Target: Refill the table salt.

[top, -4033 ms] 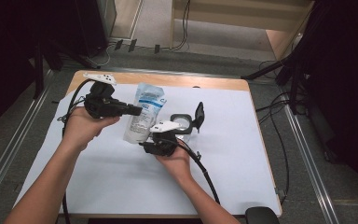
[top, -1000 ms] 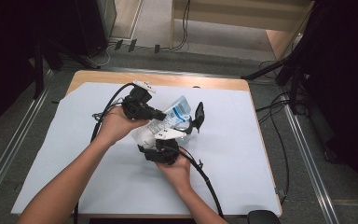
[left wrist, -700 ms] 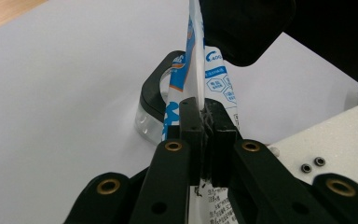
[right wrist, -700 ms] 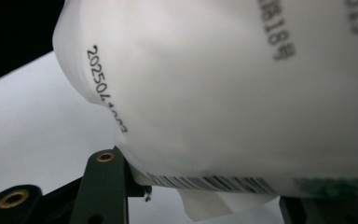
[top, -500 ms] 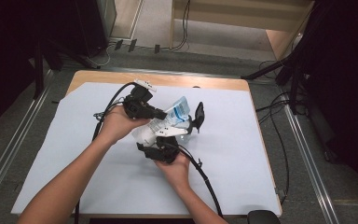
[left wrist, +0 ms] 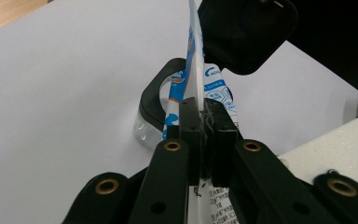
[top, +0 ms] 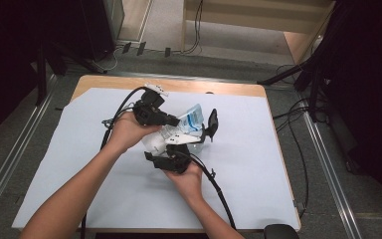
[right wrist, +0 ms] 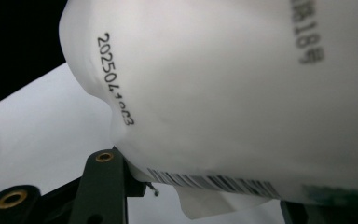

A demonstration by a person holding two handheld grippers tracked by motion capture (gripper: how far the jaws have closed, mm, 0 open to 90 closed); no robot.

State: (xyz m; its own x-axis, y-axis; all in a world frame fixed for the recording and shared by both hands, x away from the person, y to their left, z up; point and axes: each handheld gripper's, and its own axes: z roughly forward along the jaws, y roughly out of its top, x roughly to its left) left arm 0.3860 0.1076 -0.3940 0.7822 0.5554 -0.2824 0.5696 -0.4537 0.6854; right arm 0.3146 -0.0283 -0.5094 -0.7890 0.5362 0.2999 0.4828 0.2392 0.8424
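A white pouch with blue print (top: 193,117) hangs tilted above the table between both grippers. My left gripper (top: 177,121) is shut on its thin sealed edge; in the left gripper view the pads (left wrist: 190,122) pinch the pouch (left wrist: 194,56) flat between them. My right gripper (top: 199,133) reaches in from below, its jaws on either side of the pouch's bulging body. In the right gripper view the pouch (right wrist: 242,88) with its printed date and barcode rests against the jaws of the right gripper (right wrist: 200,198). Those jaws have just been opening slightly, still pressing the pouch.
A white sheet (top: 69,169) covers the wooden table (top: 104,82). Black cables (top: 219,191) trail from both grippers across it. A dark rounded object (top: 281,232) sits at the near right edge. Stands and cables crowd the floor around the table.
Since the oldest frame, the left gripper moved right from the far left corner and took the pouch's edge, and the pouch came up off the table. Over the last second nothing visibly moved.
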